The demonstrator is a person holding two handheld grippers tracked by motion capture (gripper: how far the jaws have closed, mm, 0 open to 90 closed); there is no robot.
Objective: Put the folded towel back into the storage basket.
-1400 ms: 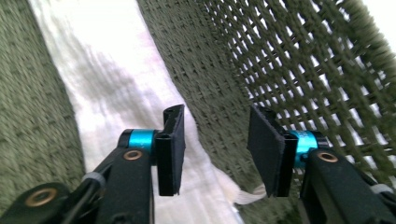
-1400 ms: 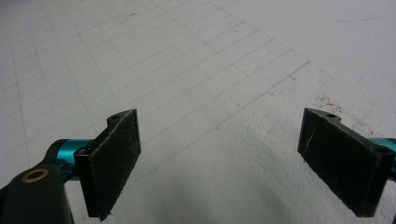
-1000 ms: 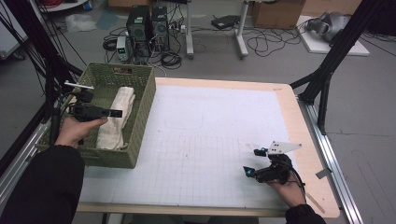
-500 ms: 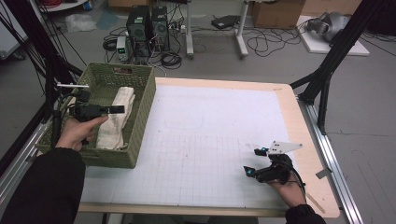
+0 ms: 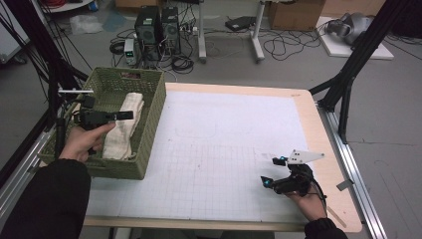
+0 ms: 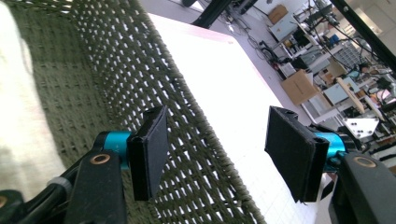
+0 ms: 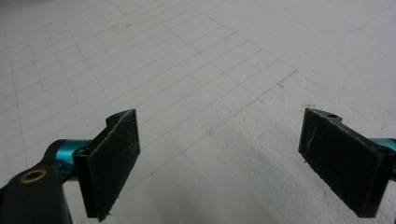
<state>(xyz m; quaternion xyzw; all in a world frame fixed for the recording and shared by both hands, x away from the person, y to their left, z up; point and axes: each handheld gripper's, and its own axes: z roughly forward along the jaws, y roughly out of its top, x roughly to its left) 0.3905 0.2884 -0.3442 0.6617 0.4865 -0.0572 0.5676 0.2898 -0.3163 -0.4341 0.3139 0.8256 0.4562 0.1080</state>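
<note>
Left gripper (image 5: 124, 115), jaws just parting and empty, hovers over the folded cloth (image 5: 123, 127) in the green basket (image 5: 149, 134) — lift straight up, clearing the wall; right gripper (image 5: 271, 172) rests released.

Lab: PC towers (image 5: 158, 27), floor cables (image 5: 293, 47).

At the left of the high view, the left tongs (image 5: 130, 115) over the green basket (image 5: 149, 130) have just been opening, their jaws now standing apart with nothing between them, just beside the folded cream cloth (image 5: 124, 127).
</note>
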